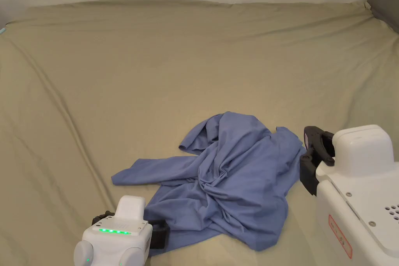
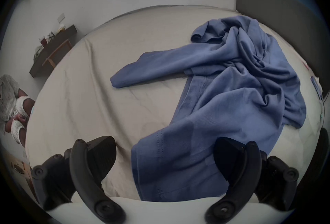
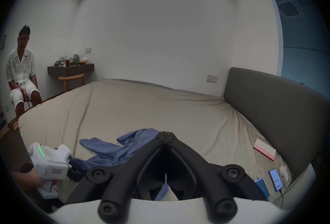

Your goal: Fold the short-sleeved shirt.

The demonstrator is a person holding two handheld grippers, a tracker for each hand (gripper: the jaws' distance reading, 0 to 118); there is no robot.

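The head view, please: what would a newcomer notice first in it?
A crumpled blue shirt lies in a heap on the tan bed, near its front edge. The left gripper sits at the shirt's near corner with jaws open, and the right gripper is by its right edge.

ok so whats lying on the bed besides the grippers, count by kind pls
blue shirt: 1
phones: 2
pink and white box: 1
small white object beside the phones, too small to tell: 1
total: 5
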